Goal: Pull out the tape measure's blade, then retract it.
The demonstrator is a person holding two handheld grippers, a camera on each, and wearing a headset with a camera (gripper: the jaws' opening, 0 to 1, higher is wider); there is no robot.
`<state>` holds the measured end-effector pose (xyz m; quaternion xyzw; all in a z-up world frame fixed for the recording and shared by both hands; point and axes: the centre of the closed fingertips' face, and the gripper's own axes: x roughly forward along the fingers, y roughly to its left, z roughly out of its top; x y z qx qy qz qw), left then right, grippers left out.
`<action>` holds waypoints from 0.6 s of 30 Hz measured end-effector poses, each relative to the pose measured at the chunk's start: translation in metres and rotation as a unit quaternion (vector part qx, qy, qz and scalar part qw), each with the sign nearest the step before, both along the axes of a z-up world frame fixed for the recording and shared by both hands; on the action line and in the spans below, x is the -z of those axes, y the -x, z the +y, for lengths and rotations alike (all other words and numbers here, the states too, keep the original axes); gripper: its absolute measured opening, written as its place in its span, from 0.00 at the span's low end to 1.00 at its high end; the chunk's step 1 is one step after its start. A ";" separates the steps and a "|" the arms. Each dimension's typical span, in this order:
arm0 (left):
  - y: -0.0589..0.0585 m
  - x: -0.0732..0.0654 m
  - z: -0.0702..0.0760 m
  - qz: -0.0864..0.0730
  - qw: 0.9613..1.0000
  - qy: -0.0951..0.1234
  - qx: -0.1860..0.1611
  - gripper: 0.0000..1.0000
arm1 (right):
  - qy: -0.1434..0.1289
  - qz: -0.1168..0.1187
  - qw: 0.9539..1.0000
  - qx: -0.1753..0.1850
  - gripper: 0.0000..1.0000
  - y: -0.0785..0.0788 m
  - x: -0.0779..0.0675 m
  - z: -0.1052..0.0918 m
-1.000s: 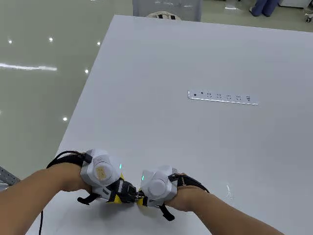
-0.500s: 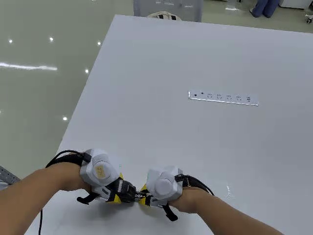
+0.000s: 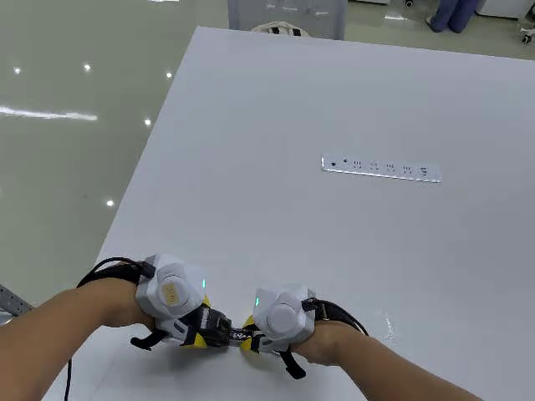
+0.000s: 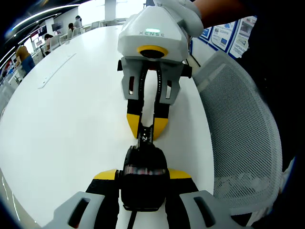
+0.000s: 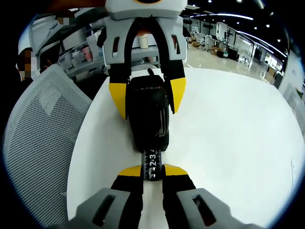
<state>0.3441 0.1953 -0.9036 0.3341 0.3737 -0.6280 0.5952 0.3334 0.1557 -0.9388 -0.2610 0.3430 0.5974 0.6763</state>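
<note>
Tape measure: black case lies at the near left edge of the tabletop, clamped in the left claw. Right claw is closed on the blade tip. A short length is exposed, numerals 2 and 3 legible.

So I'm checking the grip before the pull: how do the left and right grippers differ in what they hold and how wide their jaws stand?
The left gripper clamps the black tape measure case; the right gripper pinches the blade by its tip, just out of the case. The left gripper's jaws stand wide around the case; the right gripper's are nearly closed on the thin blade. Both face each other, low over the white table.
</note>
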 end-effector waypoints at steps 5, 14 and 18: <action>0.000 0.000 0.000 -0.001 1.000 0.001 -0.001 0.34 | -0.002 0.003 1.000 0.001 0.14 0.001 0.000 -0.001; 0.000 -0.001 0.001 -0.002 1.000 0.008 -0.004 0.34 | 0.004 0.003 1.000 0.002 0.14 0.000 0.000 -0.004; 0.000 -0.002 0.002 -0.003 1.000 0.018 -0.007 0.34 | 0.010 0.003 1.000 0.001 0.14 0.001 -0.002 -0.004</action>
